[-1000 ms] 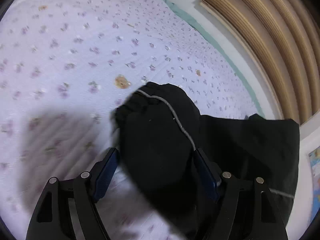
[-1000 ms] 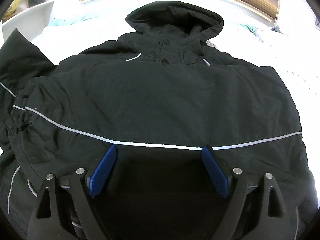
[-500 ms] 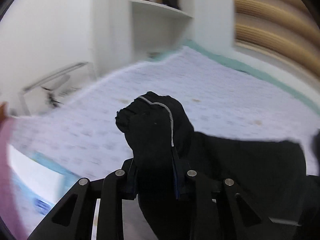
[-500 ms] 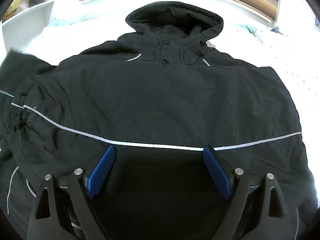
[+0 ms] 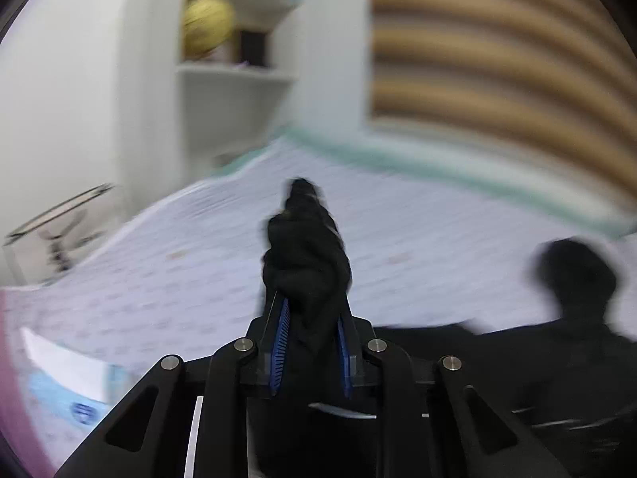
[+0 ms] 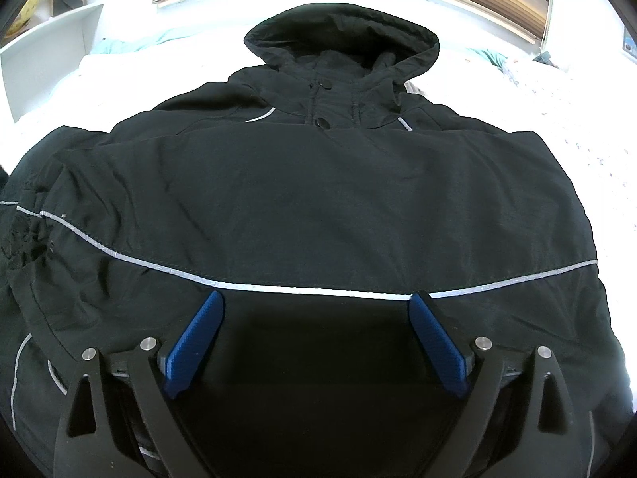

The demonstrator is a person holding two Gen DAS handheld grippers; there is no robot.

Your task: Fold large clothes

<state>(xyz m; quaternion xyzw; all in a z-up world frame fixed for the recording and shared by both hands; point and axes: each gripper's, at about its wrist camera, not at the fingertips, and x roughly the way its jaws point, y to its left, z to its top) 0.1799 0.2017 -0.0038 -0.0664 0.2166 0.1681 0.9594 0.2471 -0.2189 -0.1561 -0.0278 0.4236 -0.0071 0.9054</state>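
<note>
Jacket lay flat on bed, hood at 12 o'clock, long axis 6 to 12. Right gripper hovered wide open and empty over hem at 6. Left gripper, nearer the sleeve, pinched it, cuff toward 12.

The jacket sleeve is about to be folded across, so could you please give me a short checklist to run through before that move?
1. Left gripper shut on the sleeve: ok, black fabric is bunched between its fingers.
2. Sleeve lifted off the bedspread: ok.
3. Right gripper free of cloth: ok, it is open above the jacket, gripping nothing.
4. Jacket body flat: ok, apart from wrinkles at its left edge.
5. Hood spread out at the top: ok.
6. Whether the right fingers touch the jacket: cannot tell.
</note>
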